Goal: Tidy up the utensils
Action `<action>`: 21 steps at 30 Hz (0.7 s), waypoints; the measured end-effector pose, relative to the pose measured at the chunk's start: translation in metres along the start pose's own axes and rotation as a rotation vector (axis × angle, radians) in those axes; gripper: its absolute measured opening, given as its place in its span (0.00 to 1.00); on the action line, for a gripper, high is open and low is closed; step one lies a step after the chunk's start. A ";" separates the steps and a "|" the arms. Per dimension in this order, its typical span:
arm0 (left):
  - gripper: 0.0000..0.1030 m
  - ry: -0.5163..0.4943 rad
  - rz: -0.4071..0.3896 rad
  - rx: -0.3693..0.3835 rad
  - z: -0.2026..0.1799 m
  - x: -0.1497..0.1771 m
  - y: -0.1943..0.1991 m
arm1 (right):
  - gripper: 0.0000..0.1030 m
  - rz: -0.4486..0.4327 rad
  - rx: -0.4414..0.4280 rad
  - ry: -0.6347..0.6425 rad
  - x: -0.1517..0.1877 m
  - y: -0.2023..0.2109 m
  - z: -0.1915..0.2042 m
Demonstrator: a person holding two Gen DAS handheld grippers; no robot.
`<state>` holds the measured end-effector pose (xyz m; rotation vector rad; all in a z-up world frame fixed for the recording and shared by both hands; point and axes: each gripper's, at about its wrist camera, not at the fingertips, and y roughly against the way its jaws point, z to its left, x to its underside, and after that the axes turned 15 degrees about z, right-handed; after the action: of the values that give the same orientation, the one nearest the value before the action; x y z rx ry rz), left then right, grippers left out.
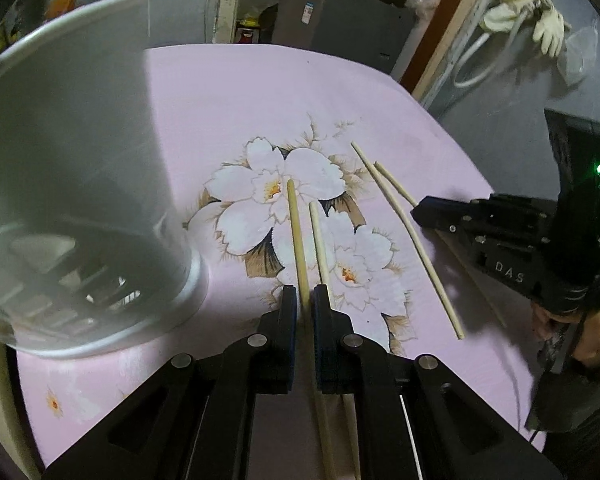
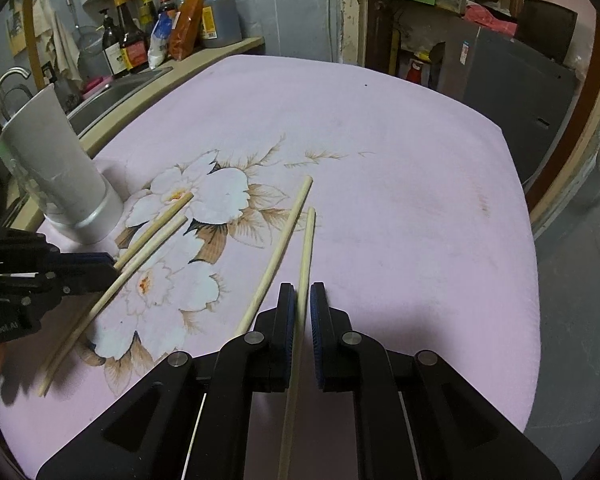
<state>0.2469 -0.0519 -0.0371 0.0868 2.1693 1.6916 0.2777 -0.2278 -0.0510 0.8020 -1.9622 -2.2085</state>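
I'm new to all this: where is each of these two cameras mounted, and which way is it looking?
Left wrist view: sits on the left gripper, looking down along its fingers at the pink floral tablecloth; jaws shut on a chopstick; a hand shows far right.
Right wrist view: sits on the right gripper, facing the table and kitchen counter; jaws shut on a chopstick.
Shared: four chopsticks, the white utensil holder, and each other's gripper.

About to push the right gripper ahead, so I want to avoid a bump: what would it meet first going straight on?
Probably only the pink tablecloth. The right gripper, shut on a chopstick, points down at bare cloth; nothing else seems to lie ahead, though depth is unclear.
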 end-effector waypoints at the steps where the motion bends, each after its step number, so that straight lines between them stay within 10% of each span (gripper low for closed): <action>1: 0.06 -0.006 0.006 -0.012 -0.002 -0.002 -0.002 | 0.07 0.002 0.001 0.001 0.000 0.000 0.000; 13: 0.02 -0.002 0.038 -0.030 -0.007 -0.007 -0.008 | 0.04 0.084 -0.006 0.005 -0.017 -0.007 -0.001; 21: 0.02 -0.026 -0.118 0.029 -0.008 0.027 0.018 | 0.03 -0.106 -0.115 -0.107 0.026 0.026 -0.006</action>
<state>0.2156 -0.0469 -0.0261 -0.0106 2.1365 1.5854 0.2507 -0.2477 -0.0348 0.8059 -1.8564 -2.4473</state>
